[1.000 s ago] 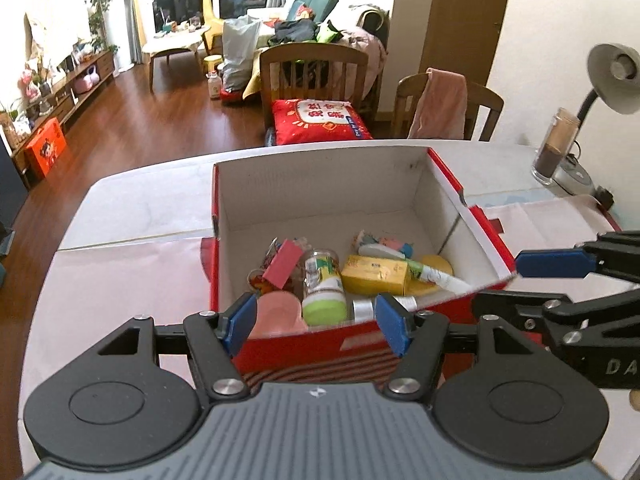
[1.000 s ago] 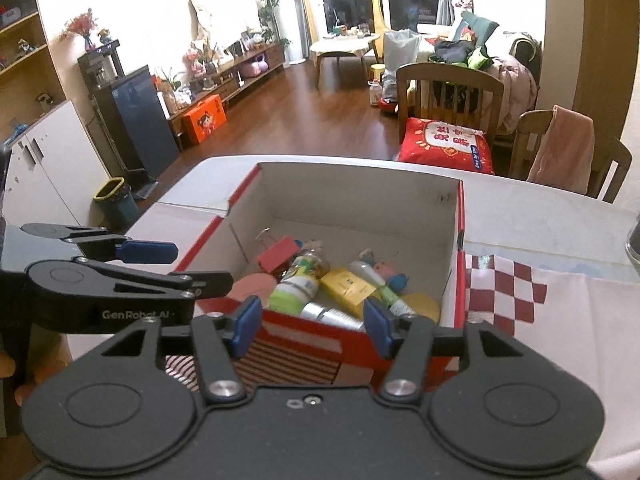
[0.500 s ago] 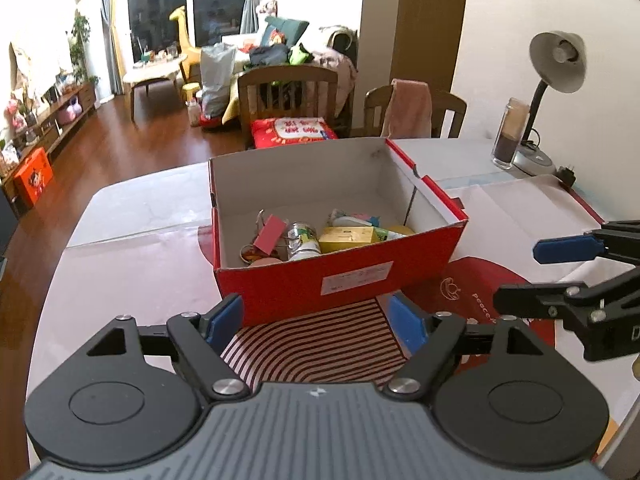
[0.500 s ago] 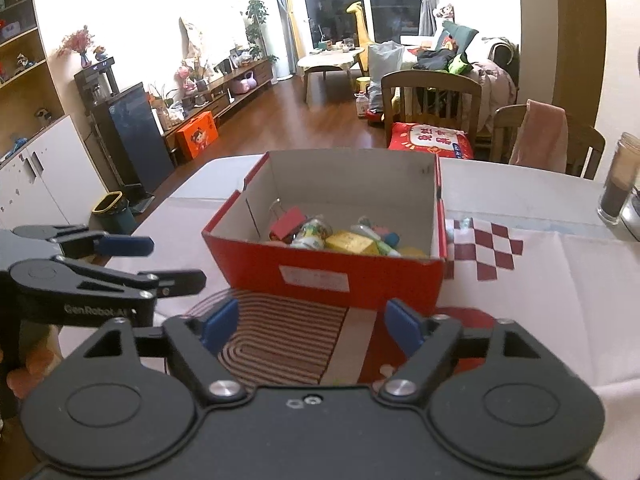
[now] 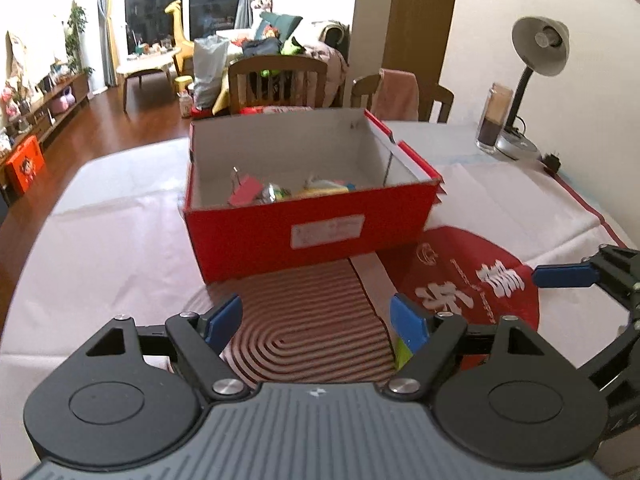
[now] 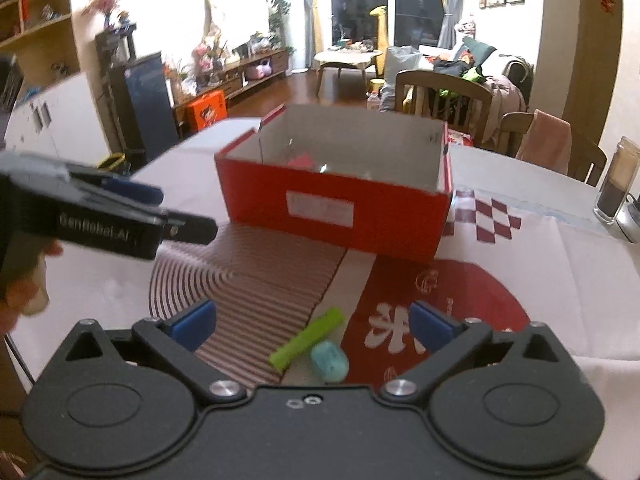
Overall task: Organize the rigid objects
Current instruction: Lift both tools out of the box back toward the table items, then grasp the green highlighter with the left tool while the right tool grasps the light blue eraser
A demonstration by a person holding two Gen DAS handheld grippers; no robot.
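Both tools now sit farther back from the red box (image 5: 312, 216) than a second ago, when they hung right over its near wall; more of the striped and red mat (image 6: 248, 288) shows in front of it. Your left tool (image 5: 318, 320) stands well open with nothing between its pads. Your right tool (image 6: 312, 320) is opening its jaws, and a green stick (image 6: 308, 338) and a pale blue oval piece (image 6: 330, 360) lie touching on the mat between them, ungripped, toward the near edge of the tabletop. The box, farther toward the middle of the tabletop, already holds a pink clip (image 5: 244, 190) and other small items. You seem to be between placements, lining up the next pick. The next move likely calls for you to lower the right tool and close across the stick's narrow width without catching the blue piece. "GenRobot.AI" reads on the left tool in the right view; the box's white label (image 6: 320, 208) is too blurred to read, and the mat's large white characters are only partly visible
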